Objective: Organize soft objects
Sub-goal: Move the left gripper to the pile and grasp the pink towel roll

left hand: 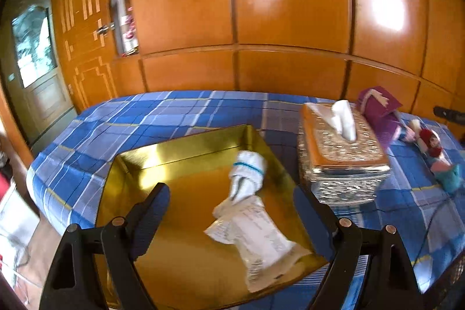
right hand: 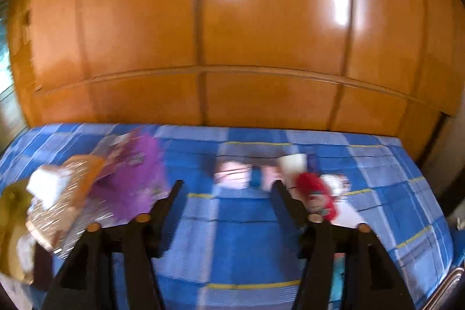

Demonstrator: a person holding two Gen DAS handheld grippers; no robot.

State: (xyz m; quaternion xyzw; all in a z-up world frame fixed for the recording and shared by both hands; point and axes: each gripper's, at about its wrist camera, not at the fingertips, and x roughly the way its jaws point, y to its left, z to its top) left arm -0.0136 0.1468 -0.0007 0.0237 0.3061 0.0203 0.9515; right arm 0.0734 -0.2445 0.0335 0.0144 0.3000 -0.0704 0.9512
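Observation:
A gold tray (left hand: 162, 159) lies on the blue plaid bed. In it are a rolled white cloth with a teal stripe (left hand: 247, 173) and a crumpled white plastic packet (left hand: 261, 240). My left gripper (left hand: 232, 208) is open and empty, hovering over the tray. A purple cloth pouch (left hand: 377, 109) and a rag doll with red hair (left hand: 433, 147) lie on the bed at the right. My right gripper (right hand: 228, 188) is open and empty above the bed; the view is blurred. The doll (right hand: 316, 193) lies by its right finger, the purple pouch (right hand: 136, 182) to its left.
A silver and orange tissue box (left hand: 340, 153) stands right of the tray; it also shows in the right wrist view (right hand: 64, 193). An orange wooden wardrobe (left hand: 290, 5) backs the bed. A door (left hand: 32, 57) is at the far left. The bed's left edge (left hand: 37, 179) drops to the floor.

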